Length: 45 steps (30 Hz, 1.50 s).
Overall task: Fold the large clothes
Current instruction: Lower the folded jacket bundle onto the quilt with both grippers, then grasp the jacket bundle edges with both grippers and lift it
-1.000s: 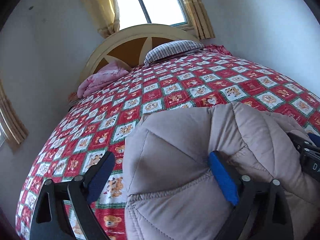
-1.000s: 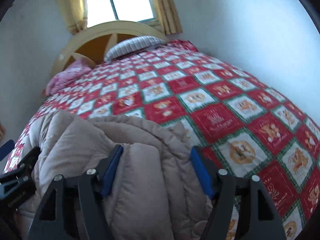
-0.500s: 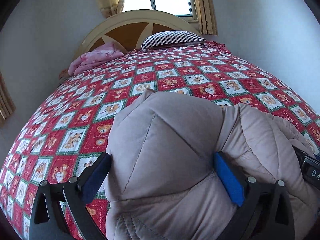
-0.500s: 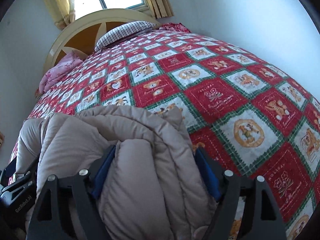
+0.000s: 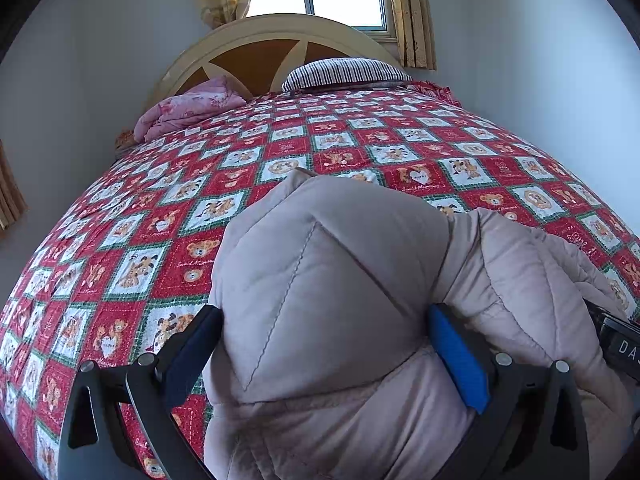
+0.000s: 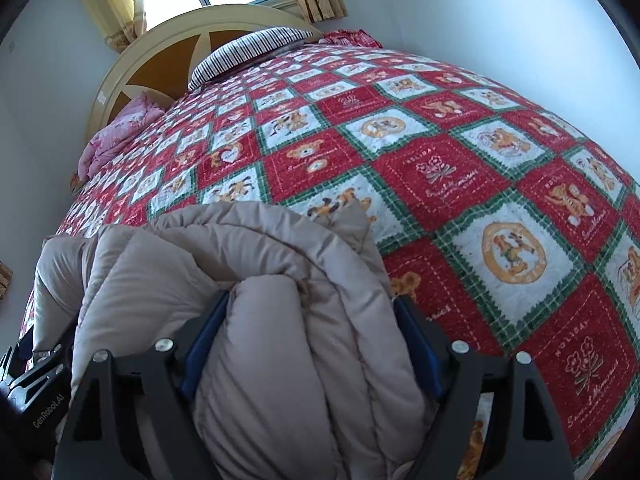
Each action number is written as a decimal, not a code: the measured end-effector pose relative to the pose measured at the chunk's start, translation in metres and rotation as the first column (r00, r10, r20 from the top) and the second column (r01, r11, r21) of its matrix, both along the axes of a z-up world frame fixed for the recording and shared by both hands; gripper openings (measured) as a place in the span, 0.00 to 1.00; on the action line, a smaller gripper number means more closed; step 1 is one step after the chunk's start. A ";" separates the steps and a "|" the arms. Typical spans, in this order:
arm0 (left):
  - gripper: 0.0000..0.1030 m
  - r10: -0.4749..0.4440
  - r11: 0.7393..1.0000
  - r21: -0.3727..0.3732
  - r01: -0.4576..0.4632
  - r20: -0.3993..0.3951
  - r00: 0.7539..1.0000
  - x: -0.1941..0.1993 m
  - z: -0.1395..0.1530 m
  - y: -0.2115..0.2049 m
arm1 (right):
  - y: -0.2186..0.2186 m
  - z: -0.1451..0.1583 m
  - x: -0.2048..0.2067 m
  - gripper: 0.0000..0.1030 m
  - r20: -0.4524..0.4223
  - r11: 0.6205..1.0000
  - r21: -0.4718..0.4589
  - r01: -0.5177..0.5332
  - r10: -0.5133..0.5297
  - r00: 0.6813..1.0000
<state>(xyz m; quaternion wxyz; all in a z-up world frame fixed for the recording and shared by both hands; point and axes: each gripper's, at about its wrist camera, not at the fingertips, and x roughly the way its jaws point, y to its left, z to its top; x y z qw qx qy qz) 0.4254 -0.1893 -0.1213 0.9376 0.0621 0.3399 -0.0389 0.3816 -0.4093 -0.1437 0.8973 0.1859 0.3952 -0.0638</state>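
Observation:
A bulky beige quilted jacket [image 5: 332,280] lies bunched on the near part of a bed with a red, white and green bear-patterned quilt [image 5: 280,152]. My left gripper [image 5: 324,324] has its blue-padded fingers wide apart around a thick fold of the jacket, pressing its sides. My right gripper [image 6: 312,316] likewise straddles a rolled fold of the same jacket [image 6: 248,272]. Each gripper's body shows at the edge of the other's view. The jacket's lower part is hidden under the grippers.
A striped pillow [image 5: 344,72] and a pink folded blanket [image 5: 188,112] lie at the cream headboard [image 5: 276,32] under a curtained window. White walls close in on both sides. Bare quilt [image 6: 480,168] stretches beyond and right of the jacket.
Both grippers have tilted and moved forward over the bed with the jacket between their fingers. The jacket bundle now sits more centred in the left view.

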 end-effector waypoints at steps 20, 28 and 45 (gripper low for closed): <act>0.99 -0.004 1.000 -0.003 0.004 -0.024 1.000 0.005 -0.007 0.000 | -0.002 -0.005 0.005 0.82 -0.035 1.000 0.024 -0.008 0.009 0.999; 0.99 -0.004 1.000 -0.018 0.003 -0.023 1.000 0.007 -0.008 0.001 | 0.018 0.074 -0.020 0.82 0.129 0.996 -0.075 0.038 -0.029 0.991; 0.99 0.040 0.956 -0.288 -0.050 -0.043 0.998 0.020 0.034 0.051 | 0.041 0.014 0.008 0.66 0.103 0.993 -0.057 -0.108 0.114 0.988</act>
